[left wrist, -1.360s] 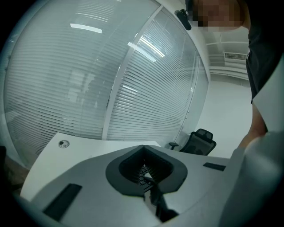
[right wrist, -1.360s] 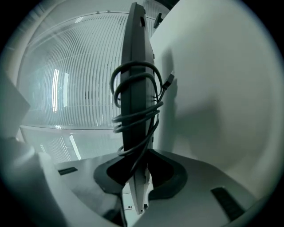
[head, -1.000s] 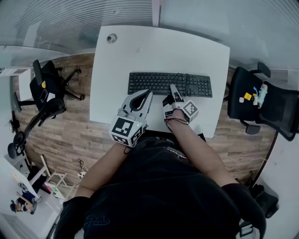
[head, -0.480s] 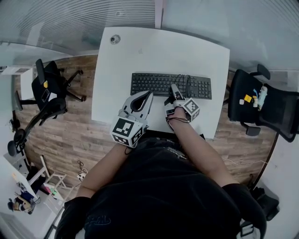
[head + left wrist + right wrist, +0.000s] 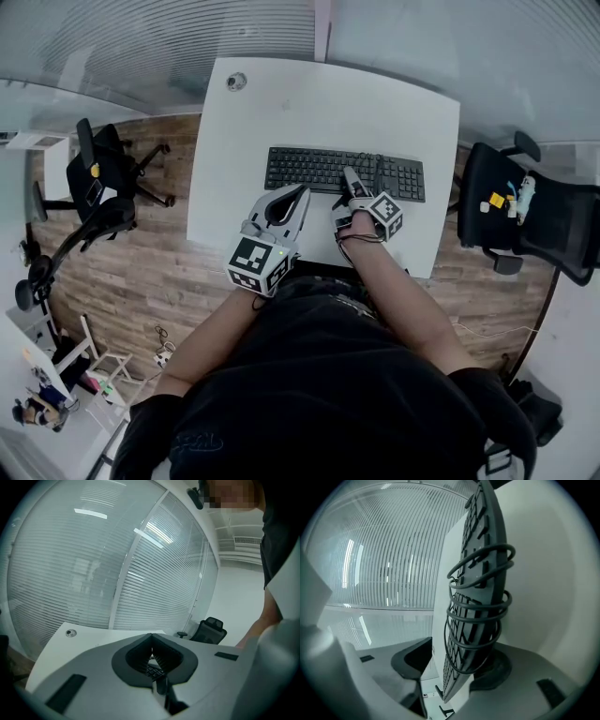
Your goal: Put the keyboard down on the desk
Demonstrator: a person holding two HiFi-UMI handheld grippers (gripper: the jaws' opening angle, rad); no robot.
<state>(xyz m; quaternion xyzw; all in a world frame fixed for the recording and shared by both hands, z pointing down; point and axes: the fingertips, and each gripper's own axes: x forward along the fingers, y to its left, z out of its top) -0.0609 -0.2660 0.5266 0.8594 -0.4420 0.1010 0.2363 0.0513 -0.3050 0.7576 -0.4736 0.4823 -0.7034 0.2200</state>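
Well, in the head view the keyboard (image 5: 344, 172) lies flat on the desk (image 5: 281, 108), with your right gripper (image 5: 350, 180) at its near edge. The right gripper view shows more: its jaws have just been opening and stand wide around the keyboard, and a cable (image 5: 480, 616) is wrapped round it. Pull straight back, gently. In the left gripper view, your left gripper (image 5: 151, 635) is pinched together and empty.

No readable text anywhere I look. Key legends on the flat black plastic keyboard (image 5: 319, 169) are too small to read. The white cube with black square markers (image 5: 258, 264) shows patterns only, no letters or digits.
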